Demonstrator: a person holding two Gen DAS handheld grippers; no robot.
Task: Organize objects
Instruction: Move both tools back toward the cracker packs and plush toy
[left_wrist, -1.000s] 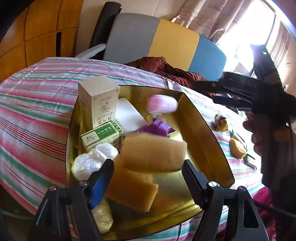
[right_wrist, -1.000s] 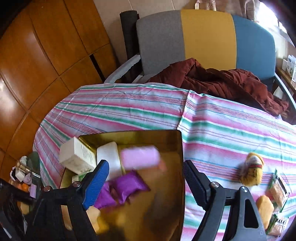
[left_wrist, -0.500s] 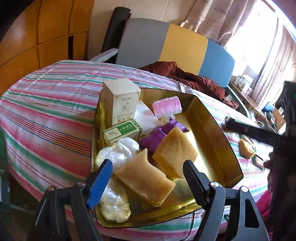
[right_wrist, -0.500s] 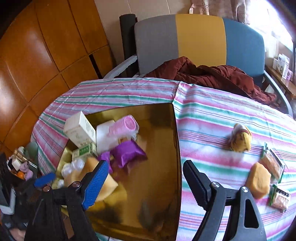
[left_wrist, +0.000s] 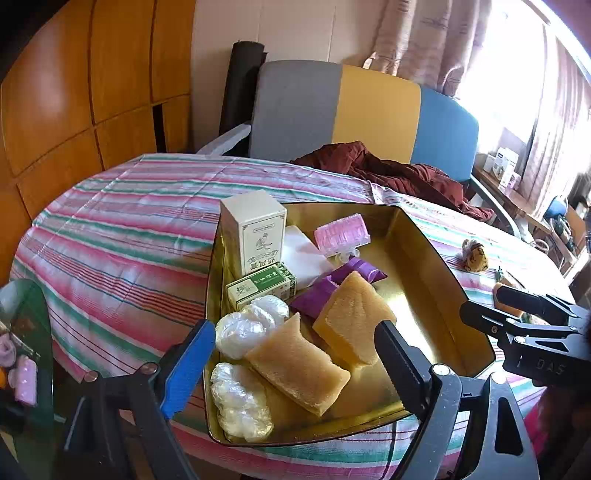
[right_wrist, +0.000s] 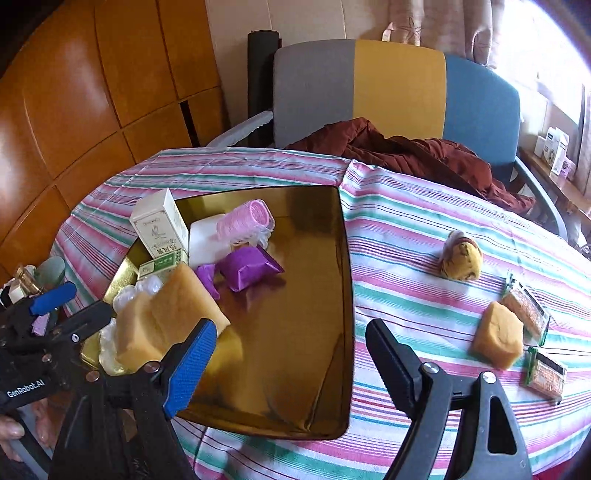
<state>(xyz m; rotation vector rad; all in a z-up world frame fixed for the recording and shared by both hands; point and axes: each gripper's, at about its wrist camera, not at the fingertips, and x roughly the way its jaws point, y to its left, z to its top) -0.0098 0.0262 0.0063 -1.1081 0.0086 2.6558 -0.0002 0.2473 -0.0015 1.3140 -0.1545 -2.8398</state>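
Sponges (left_wrist: 299, 365) lie ahead of your left gripper (left_wrist: 295, 363), two tan blocks settled side by side in the near end of the gold tray (left_wrist: 436, 258), where a second ago one was a blur in mid-drop; that delivery looks finished, and your left gripper has drawn back with its jaws spread wide and nothing between them. Just left of its blue finger sit the crinkled white bundles (left_wrist: 251, 328), and beyond them the green box (left_wrist: 262, 286), the tall cream box (left_wrist: 255, 230), a white block (left_wrist: 303, 254), the pink roller (left_wrist: 341, 236) and purple packets (left_wrist: 332, 286), the roller now at rest after tumbling in. Move across to your right gripper (right_wrist: 284, 358): it too is open and empty, and it has swung away from the tray toward the cloth on its right. Ahead and right of it, on the striped tablecloth (right_wrist: 406, 236), wait the loose pieces: a small yellow-brown plush figure (right_wrist: 461, 256), a tan sponge (right_wrist: 498, 334), and two clear snack packets (right_wrist: 528, 308) just beside the sponge on its far and near sides. Those are likely your next picks. The tray's right wall stands between them and the free gold floor, so you will probably need to lift over it; the packets crowd the sponge closely, so close on it from the left. A maroon garment (right_wrist: 406, 155) lies well beyond, out of your way.
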